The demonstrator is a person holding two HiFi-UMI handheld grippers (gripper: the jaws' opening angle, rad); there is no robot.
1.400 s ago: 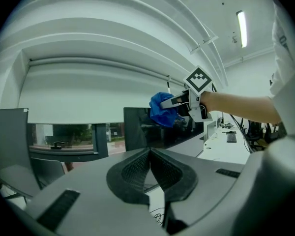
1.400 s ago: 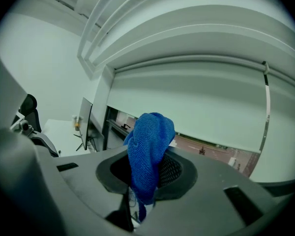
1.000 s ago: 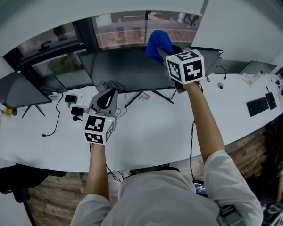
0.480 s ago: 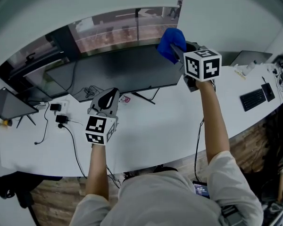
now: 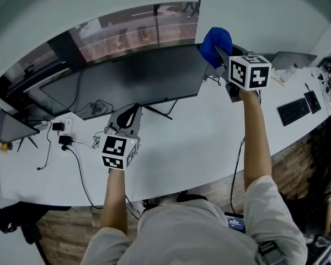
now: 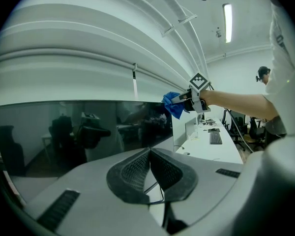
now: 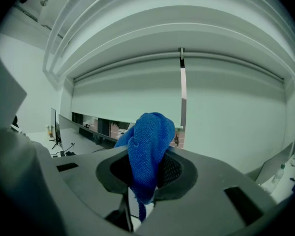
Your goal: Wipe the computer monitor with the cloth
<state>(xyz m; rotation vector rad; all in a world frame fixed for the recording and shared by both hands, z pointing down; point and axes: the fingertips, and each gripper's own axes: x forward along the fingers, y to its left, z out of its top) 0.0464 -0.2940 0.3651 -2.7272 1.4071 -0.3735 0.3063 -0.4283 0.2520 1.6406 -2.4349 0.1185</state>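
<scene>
Rightward is the change since a second ago: the right gripper [image 5: 223, 54] has carried the cloth [image 5: 215, 40] from the middle of the monitor's top edge to its upper right corner, while the left gripper [image 5: 127, 117] has stayed low over the desk [image 5: 182, 148].

In the right gripper view the right gripper's [image 7: 146, 177] jaws pinch the blue cloth [image 7: 148, 144]; the fabric bunches up above them and a thin tail hangs below. In the left gripper view the cloth [image 6: 173, 105] meets the monitor's [image 6: 83, 129] top right corner (whether it presses on the glass cannot be told); the right arm reaches in from the right edge.

The left gripper's [image 6: 150, 173] jaws are pressed together with nothing between them; it points at the dark screen from just in front of it, held above the desk.

From the head view the monitor [image 5: 138, 76] is wide, curved and switched off, standing toward the back of the white desk; a tangle of cables [image 5: 99, 106] lies beneath its left half, and two small black adapters [image 5: 62, 134] sit on the desk further left; a keyboard [image 5: 293, 111] lies well apart at the right end of the desk; a long window [image 5: 127, 32] runs behind the monitor.
</scene>
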